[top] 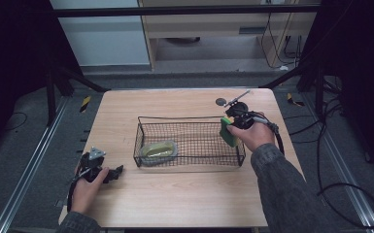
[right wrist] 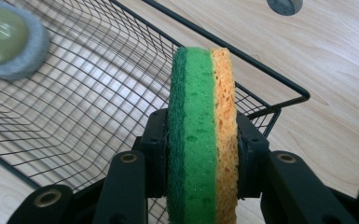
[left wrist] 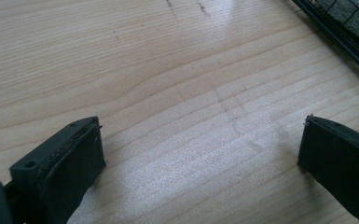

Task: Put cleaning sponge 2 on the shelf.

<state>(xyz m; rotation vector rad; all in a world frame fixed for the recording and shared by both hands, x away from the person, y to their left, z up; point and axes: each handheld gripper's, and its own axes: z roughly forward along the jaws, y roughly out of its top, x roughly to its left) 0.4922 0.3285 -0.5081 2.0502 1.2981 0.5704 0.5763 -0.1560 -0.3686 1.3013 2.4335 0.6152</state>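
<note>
A green and orange sponge (right wrist: pixel 203 135) stands on edge between the jaws of my right gripper (right wrist: pixel 203 154), which is shut on it. In the high view the sponge (top: pixel 228 132) hangs over the right end of a black wire basket (top: pixel 189 119), held by my right gripper (top: pixel 236 124). Inside the basket at its left lies a pale green scrubber with a grey rim (top: pixel 158 150), also the scrubber (right wrist: pixel 9 39) at the top left of the right gripper view. My left gripper (top: pixel 114 173) rests low on the table near its front left, open, with bare wood between its jaws (left wrist: pixel 200 158).
The wooden table (top: pixel 184 199) has free room in front of the basket. A small grey round disc (top: pixel 220 102) lies on the table behind the basket's right end. The basket's corner (left wrist: pixel 340 28) sits ahead and right of my left gripper. Cables trail on the floor at the right.
</note>
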